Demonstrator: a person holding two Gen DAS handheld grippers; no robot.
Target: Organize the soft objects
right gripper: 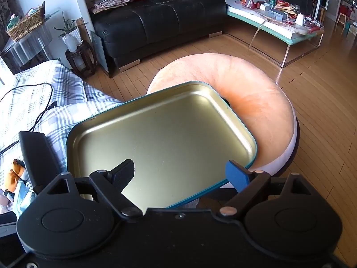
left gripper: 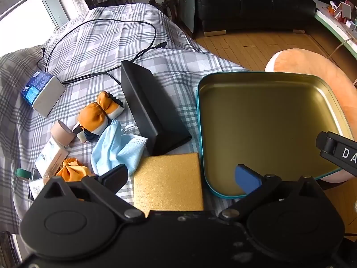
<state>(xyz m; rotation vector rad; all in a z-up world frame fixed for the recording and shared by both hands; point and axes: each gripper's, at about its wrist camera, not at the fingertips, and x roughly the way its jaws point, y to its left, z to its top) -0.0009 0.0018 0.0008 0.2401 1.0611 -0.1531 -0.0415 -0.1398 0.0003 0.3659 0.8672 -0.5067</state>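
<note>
An empty gold tin tray with a teal rim [left gripper: 265, 120] lies at the bed's right edge, partly over an orange cushion [left gripper: 312, 67]; it also shows in the right wrist view [right gripper: 165, 138]. Soft objects lie left of it on the plaid bedsheet [left gripper: 93, 38]: an orange, white and navy cloth bundle [left gripper: 98, 114], a light blue face mask [left gripper: 116, 147], a small orange cloth [left gripper: 71, 167]. My left gripper [left gripper: 181, 176] is open and empty above a gold box [left gripper: 169, 181]. My right gripper [right gripper: 180, 174] is open and empty over the tray's near edge.
A black wedge-shaped stand [left gripper: 149, 107], a black cable [left gripper: 100, 29], a blue-and-white box [left gripper: 42, 91], a tape roll [left gripper: 62, 131] and a small white box [left gripper: 52, 158] lie on the bed. A black sofa [right gripper: 156, 15] and a cluttered low table [right gripper: 279, 22] stand beyond on wooden floor.
</note>
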